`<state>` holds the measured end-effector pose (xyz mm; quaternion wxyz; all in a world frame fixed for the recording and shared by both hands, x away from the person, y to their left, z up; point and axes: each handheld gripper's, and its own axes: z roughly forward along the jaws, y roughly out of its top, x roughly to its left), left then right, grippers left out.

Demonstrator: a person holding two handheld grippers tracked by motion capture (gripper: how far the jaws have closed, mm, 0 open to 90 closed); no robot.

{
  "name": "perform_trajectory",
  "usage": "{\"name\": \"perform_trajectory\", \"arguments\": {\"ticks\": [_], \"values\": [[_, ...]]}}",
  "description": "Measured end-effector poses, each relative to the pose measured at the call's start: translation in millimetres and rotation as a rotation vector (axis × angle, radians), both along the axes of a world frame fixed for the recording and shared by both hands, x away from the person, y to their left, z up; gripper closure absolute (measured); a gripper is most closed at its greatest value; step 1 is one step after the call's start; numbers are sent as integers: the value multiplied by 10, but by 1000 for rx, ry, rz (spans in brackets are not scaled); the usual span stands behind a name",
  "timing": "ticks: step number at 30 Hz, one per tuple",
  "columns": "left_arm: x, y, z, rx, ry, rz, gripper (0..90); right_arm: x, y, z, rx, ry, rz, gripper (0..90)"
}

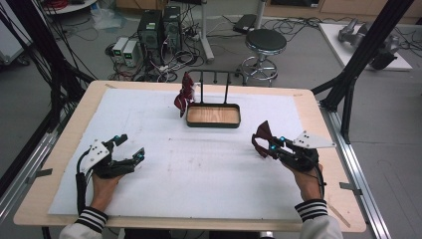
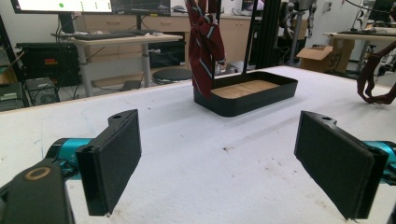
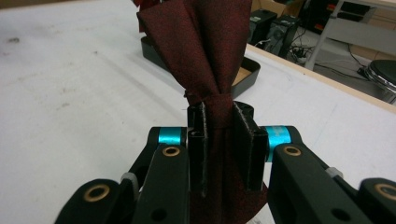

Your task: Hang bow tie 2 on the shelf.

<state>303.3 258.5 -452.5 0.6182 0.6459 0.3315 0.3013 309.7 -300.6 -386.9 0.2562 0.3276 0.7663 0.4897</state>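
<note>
On the right of the white tabletop (image 1: 164, 169), the right hand-held gripper (image 1: 266, 144) clamps a dark red tie (image 1: 261, 135). Left hand-held gripper (image 1: 130, 148) rests released. Far centre, a striped tie (image 1: 184, 94) hangs on a tray rack (image 1: 214, 115). No writing is legible; cables cross the floor (image 1: 298, 64).

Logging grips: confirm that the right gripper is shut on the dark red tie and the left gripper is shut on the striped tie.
Wrong about the left gripper: its jaws stand open and empty, as the left gripper view shows. The striped tie hangs on the rack. The right gripper is shut on the dark red tie.
</note>
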Motion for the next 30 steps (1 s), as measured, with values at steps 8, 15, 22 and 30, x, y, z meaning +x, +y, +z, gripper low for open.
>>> {"name": "perform_trajectory", "arguments": {"ticks": [8, 15, 22, 30], "values": [[-2, 1, 0, 0, 0, 1, 152, 56, 108, 90, 58, -27, 12, 768], [-4, 4, -1, -3, -1, -1, 152, 142, 249, 182, 91, -46, 20, 768], [-5, 12, -1, -5, 0, 0, 152, 239, 369, 267, 111, -64, 24, 768], [-8, 8, -2, -11, -5, 2, 152, 370, 491, 389, 125, -70, 23, 768]]}}
